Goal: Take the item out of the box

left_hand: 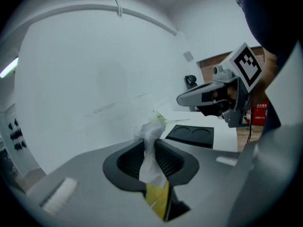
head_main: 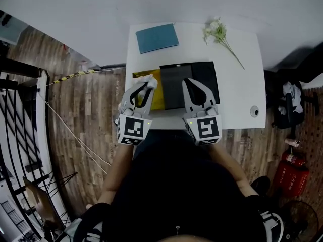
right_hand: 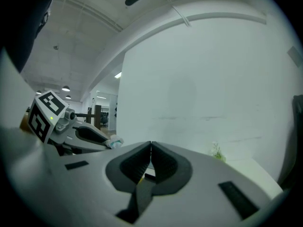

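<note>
A white table is seen from above, with a black box set near its middle. A yellow sheet is laid just left of the box, touching its left edge.

The left gripper is held over the yellow sheet, left of the box. Its jaws are clenched on the item, a crumpled white wad that is pinched between the ribbed pads and sticks out beyond the tips. The item is thus kept outside the box, above the sheet. Yellow is seen through the gap below the jaws; whether it is joined to the item cannot be told.

The right gripper is held over the box, with its tips near the box's middle. Its jaws are pressed together and nothing is caught between them.

A blue book is placed at the far left of the table, a flower sprig at the far right, and a small round disc near the right edge.
</note>
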